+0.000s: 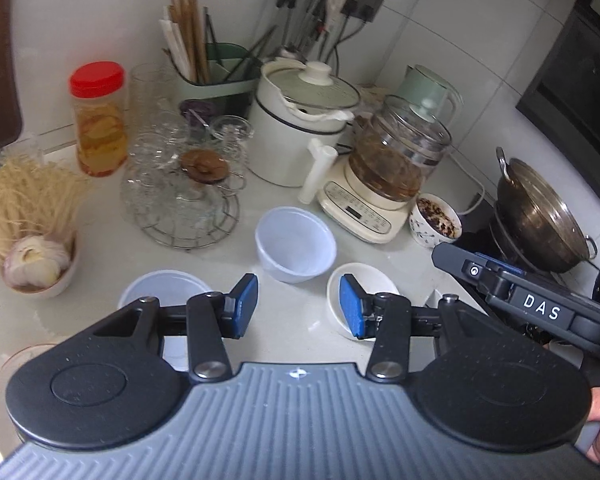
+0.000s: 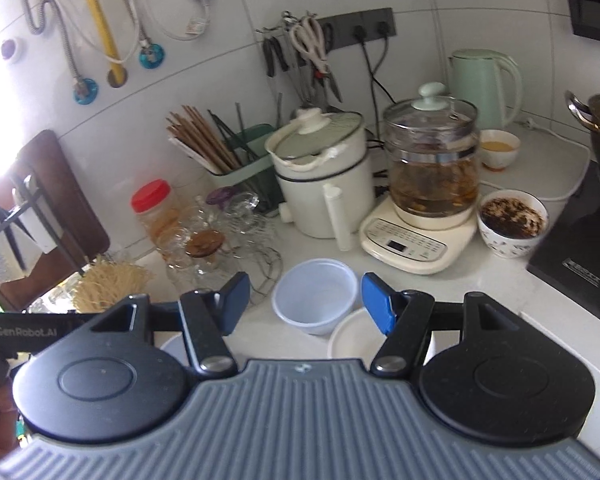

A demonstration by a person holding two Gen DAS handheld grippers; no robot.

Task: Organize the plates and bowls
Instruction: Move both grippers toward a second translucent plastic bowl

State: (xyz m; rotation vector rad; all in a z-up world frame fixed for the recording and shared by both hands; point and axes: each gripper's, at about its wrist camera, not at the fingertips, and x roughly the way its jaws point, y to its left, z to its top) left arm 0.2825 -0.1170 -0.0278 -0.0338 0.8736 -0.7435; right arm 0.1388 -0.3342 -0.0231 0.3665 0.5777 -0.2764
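With both grippers' fingers spread and empty, I had the clear bowl (image 2: 315, 300) just ahead between my right gripper (image 2: 304, 304), the nearer hand I judged, and the tea maker (image 2: 428, 208), the white dish (image 2: 354, 336) touching its near side.

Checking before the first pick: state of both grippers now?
Left gripper: open, holding nothing, above the counter near the bowls.
Right gripper: open, holding nothing, above the plastic bowl.
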